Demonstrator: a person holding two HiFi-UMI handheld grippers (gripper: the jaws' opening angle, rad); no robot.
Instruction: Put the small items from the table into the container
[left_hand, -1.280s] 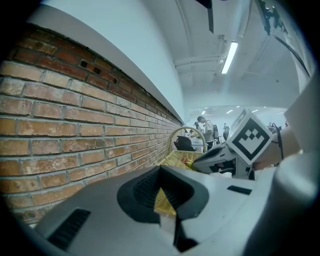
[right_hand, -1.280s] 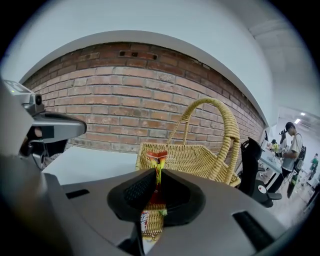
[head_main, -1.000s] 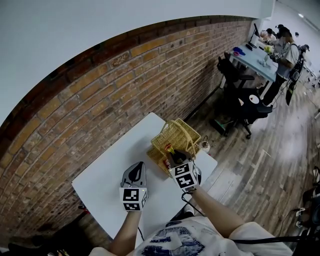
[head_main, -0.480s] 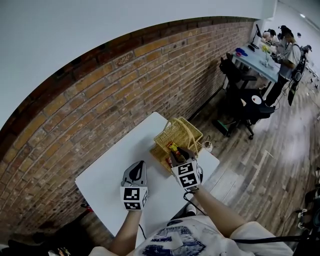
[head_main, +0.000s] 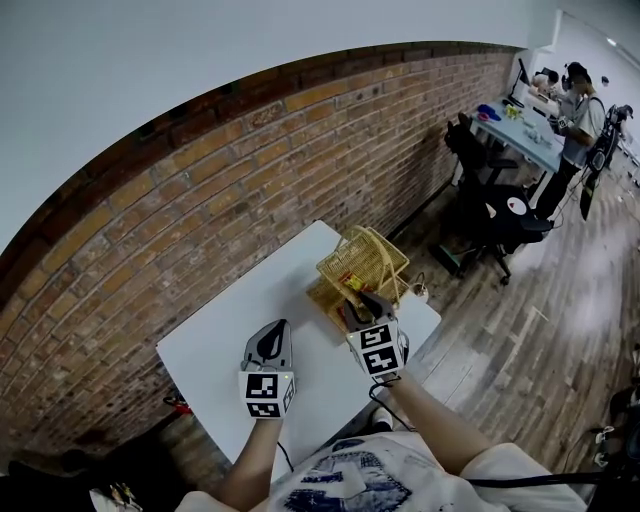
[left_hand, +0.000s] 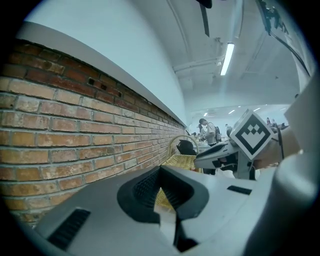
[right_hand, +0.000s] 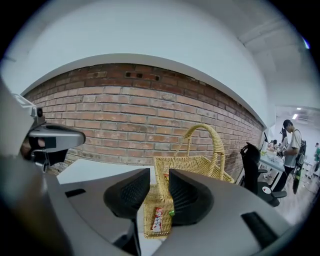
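Your R gripper gapes empty; L gripper pinched closed, empty. Snack bar just ahead looks light, slick-wrapped: pinch its 2 long edges.

head: high, steeply down on table | gripper views: low, near-level | shared: basket

A white table stands against a brick wall. At its right end sits a handled wicker basket. Beside the basket, a flat woven panel bears a red-wrapped snack bar.
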